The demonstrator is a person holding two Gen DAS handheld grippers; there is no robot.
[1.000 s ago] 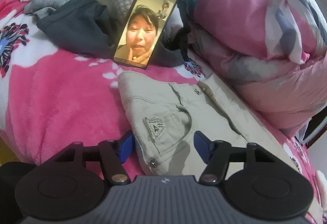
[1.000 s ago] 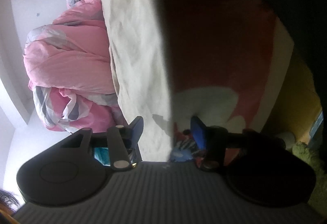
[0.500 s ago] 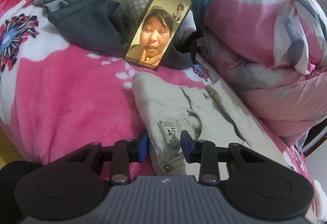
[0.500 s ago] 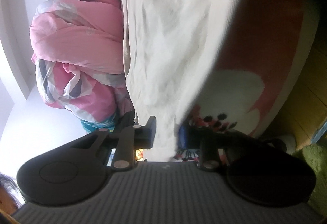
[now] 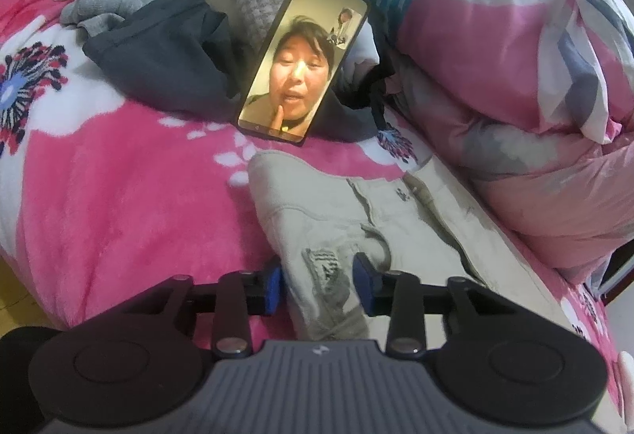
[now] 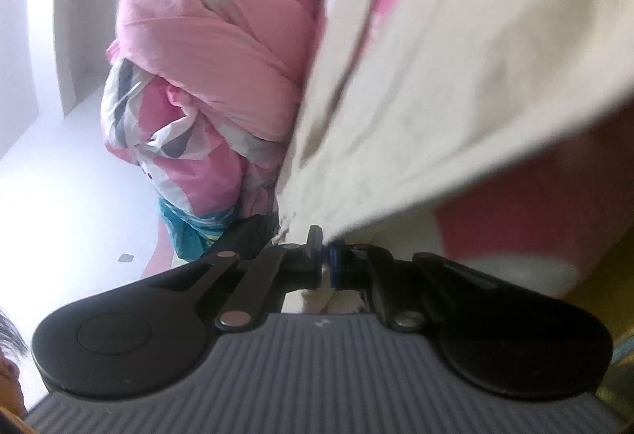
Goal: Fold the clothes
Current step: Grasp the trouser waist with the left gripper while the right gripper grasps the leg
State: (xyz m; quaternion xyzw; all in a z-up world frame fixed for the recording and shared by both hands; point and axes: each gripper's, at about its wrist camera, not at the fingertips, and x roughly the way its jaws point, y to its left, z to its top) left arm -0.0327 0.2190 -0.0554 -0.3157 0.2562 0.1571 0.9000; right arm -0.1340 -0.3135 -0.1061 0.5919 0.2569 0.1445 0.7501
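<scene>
While my left gripper draws its blue pads closer, a bunched fold of the beige trousers at the waistband stands between them, the cloth already touching both pads. It is a stiff cotton weave with stitched seams, a slanted pocket and a small grey woven patch near my fingertips. My right gripper is pinched fully together on a thin edge of the same trousers, whose pale fabric spreads upward from the jaws as a wide, blurred sheet. Those trousers lie on a fluffy pink blanket printed with white and dark spiky flowers. Just beyond the waistband a phone leans upright against a heap of clothes: dark navy cloth, grey fleece, a knobbly grey knit. To the right a puffy pink duvet with grey, white and teal patches is rolled into a soft mound; my right view shows it beside a white wall
</scene>
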